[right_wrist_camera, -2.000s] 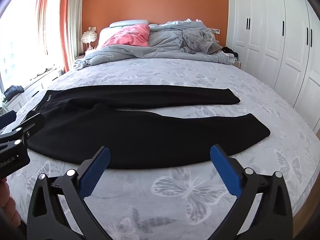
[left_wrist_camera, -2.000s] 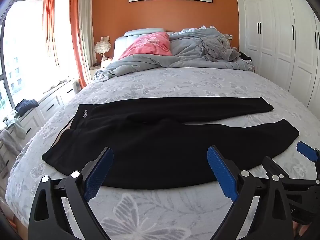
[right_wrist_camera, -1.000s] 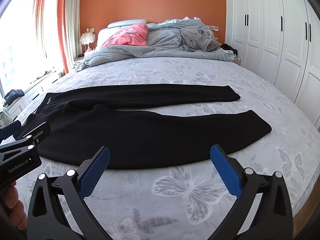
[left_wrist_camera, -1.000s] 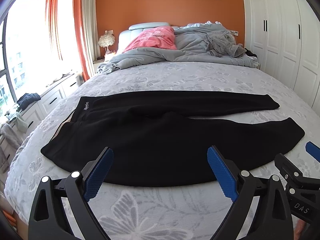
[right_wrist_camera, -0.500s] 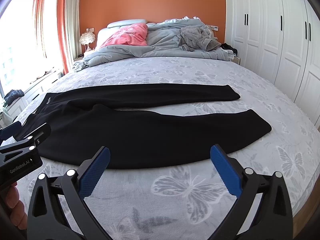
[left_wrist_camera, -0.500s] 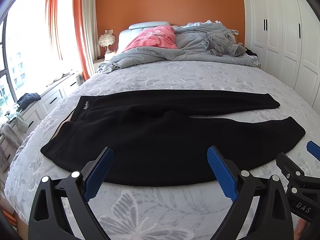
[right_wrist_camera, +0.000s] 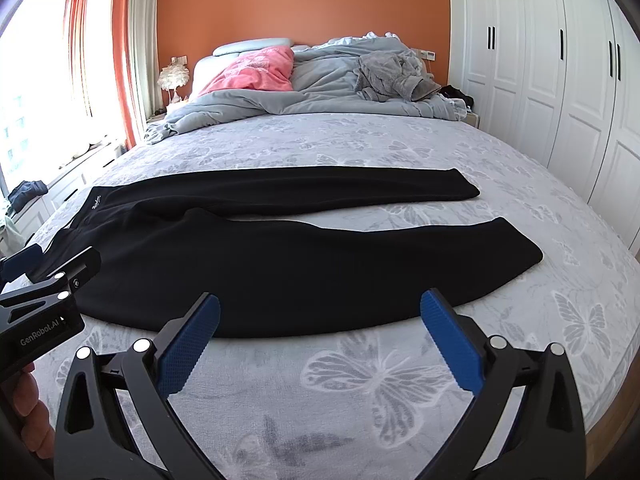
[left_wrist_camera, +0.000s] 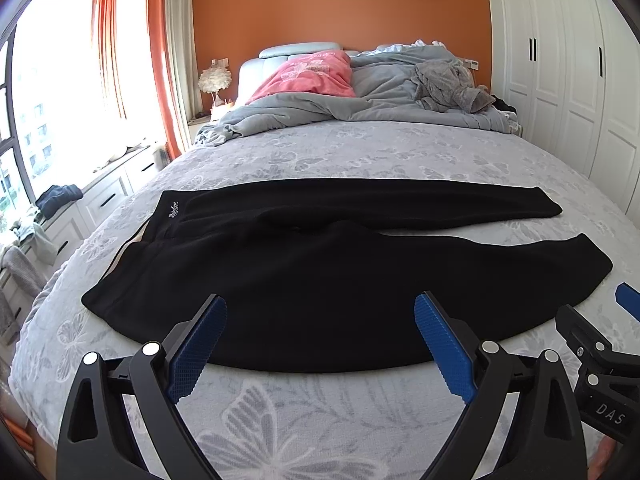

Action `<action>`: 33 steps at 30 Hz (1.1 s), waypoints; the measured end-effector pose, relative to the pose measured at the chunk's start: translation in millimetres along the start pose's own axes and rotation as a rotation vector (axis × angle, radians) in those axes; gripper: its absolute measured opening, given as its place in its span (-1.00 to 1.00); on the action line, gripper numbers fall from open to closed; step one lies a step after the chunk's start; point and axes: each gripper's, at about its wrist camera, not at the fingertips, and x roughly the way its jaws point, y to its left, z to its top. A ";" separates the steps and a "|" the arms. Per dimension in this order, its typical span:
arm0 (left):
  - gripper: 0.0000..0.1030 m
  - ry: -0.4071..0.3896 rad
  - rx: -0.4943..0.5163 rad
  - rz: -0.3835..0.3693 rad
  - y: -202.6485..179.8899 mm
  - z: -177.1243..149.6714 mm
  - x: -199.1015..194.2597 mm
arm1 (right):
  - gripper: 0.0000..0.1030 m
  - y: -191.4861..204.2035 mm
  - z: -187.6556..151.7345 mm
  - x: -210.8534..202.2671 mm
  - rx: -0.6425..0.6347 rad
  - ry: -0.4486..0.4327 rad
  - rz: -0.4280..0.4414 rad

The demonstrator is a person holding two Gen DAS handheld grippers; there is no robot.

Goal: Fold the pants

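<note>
The bed (left_wrist_camera: 360, 152) carries the pants (left_wrist_camera: 320, 280) flat across it near its foot edge, waistband toward the window side, legs parted. Best first fold: lift the near leg by its edge and lay it over the far one. The left gripper (left_wrist_camera: 320, 344) and right gripper (right_wrist_camera: 320, 340) hover just short of the near leg, jaws wide, holding nothing
</note>
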 end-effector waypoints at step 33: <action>0.80 0.005 0.001 -0.001 -0.3 -0.8 1.4 | 0.91 -2.9 -2.8 1.0 0.002 0.010 0.003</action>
